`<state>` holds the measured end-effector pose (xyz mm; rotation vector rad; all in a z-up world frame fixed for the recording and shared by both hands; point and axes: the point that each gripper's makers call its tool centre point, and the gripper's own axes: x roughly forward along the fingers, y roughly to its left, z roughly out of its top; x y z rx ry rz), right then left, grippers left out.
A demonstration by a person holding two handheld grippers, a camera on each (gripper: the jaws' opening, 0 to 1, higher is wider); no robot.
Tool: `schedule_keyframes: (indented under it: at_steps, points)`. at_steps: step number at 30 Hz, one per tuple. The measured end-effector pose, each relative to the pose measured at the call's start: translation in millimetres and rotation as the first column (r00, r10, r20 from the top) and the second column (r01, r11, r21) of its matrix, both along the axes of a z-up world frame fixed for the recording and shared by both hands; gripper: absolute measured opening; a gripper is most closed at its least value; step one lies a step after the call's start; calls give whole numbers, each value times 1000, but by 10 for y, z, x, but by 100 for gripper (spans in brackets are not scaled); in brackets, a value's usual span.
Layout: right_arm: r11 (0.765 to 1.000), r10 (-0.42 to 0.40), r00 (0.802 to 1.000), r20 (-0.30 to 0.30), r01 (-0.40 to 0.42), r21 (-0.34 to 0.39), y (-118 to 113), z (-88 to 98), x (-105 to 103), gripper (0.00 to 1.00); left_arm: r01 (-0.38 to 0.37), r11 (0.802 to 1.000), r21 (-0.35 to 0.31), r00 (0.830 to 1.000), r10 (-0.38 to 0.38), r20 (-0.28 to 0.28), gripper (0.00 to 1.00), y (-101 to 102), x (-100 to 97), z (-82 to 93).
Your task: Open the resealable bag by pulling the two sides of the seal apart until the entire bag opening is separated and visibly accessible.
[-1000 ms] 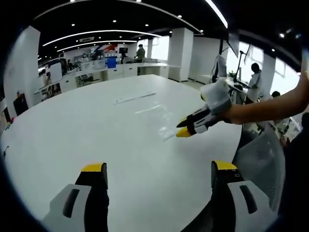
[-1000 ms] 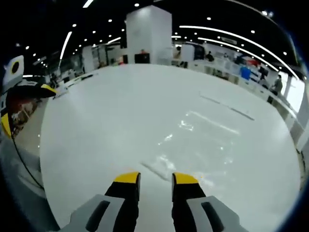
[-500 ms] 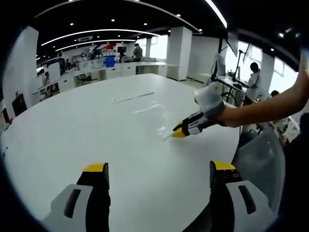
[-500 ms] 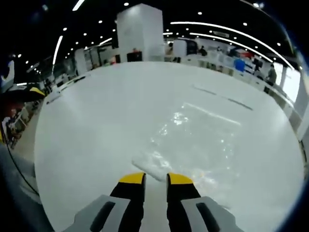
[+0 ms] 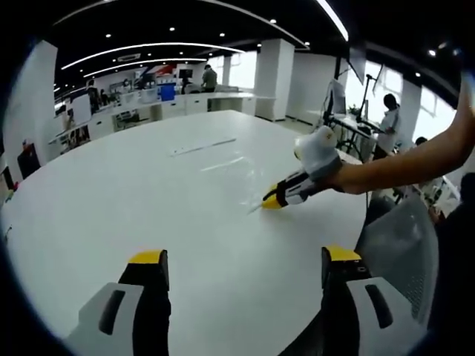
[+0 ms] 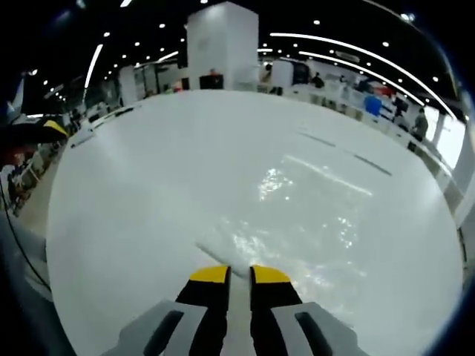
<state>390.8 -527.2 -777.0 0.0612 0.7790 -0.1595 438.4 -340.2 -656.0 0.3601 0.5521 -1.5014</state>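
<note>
A clear, flat resealable plastic bag (image 6: 312,215) lies on the broad white round desk (image 5: 111,200), glinting under the ceiling lights. In the right gripper view the right tongs (image 6: 237,275), grey-bodied with yellow tips, sit low over the desk with their jaws drawn almost together on the near corner of the bag, where a thin strip of the clear film runs in between the tips; they look to be pinching that edge, though the film is too faint to be sure how firmly. In the left gripper view the same tongs (image 5: 270,202) come in from the right, held by a person's bare forearm (image 5: 401,167), their yellow tip touching the desk right at the bag's (image 5: 234,167) near corner. The left tongs (image 5: 241,259) are held well back from the bag, above the near part of the desk, with their two black, yellow-tipped jaws wide apart and nothing between them. Beyond the bag, a long thin pale strip (image 5: 202,147) lies on the desk, apart from it. Around the desk is an open office with white square pillars (image 5: 276,80), rows of workstations, and a person in white (image 5: 389,122) standing by a window at the far right.
</note>
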Motion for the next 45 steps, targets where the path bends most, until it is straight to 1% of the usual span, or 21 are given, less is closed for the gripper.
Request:
schedule_keyframes:
  at_steps: [4,6,9,11,19,23,27,38,45]
  points:
    - [1000,25,1000,-2,-25,-14,23,16,3,3,-1,1000,5,1000,1,-2,82,8,-5,-13]
    - [999,37,999,-17,-38,-31,27,8,-12,3,2,1000,8,1000,-2,-1,82,15,-13,-15]
    - [999,33,999,-15,-33,-17,50,14,-27,2,11,1000,21,1000,-11,1,81,26,-29,-44]
    - [999,46,999,-18,-46,-21,73,17,-38,2,13,1000,27,1000,-14,2,81,29,-36,-63]
    - [996,81,997,-2,-81,-21,156,118,-76,0,28,999,26,1000,-28,6,80,17,-85,-56]
    - [995,95,995,12,-95,10,249,163,-101,0,38,999,26,999,-38,11,79,14,-110,-63]
    - [992,126,992,16,-126,16,345,192,-136,0,53,998,39,998,-54,17,78,24,-160,-109]
    - [982,186,982,21,-187,27,591,270,-251,0,73,996,52,997,-75,29,77,66,-237,-158]
    - [974,221,975,24,-221,38,735,310,-318,0,100,992,72,994,-103,42,76,102,-289,-235]
